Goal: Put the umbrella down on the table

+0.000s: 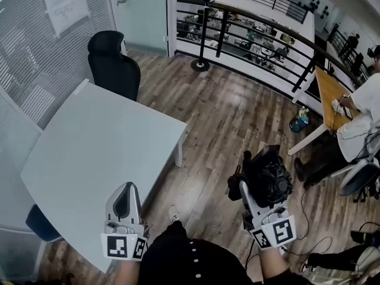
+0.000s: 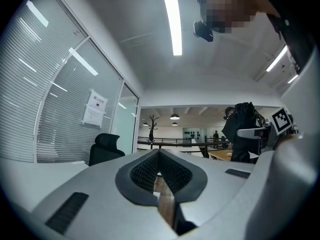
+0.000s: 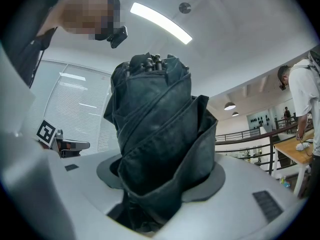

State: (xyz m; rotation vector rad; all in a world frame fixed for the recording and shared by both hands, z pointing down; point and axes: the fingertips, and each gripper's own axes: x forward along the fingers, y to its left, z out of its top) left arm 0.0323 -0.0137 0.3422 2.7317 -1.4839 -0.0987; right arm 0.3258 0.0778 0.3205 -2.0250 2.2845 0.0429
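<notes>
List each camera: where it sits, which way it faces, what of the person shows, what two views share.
Head view: on the person's head, facing steeply down at table and floor; shows dark top, left gripper, right gripper holding the umbrella.
Left gripper view: on the left gripper, level along its shut jaws toward a black chair.
Right gripper view: on the right gripper, along jaws clamped on the umbrella.
Shared: each gripper view shows the other gripper.
</notes>
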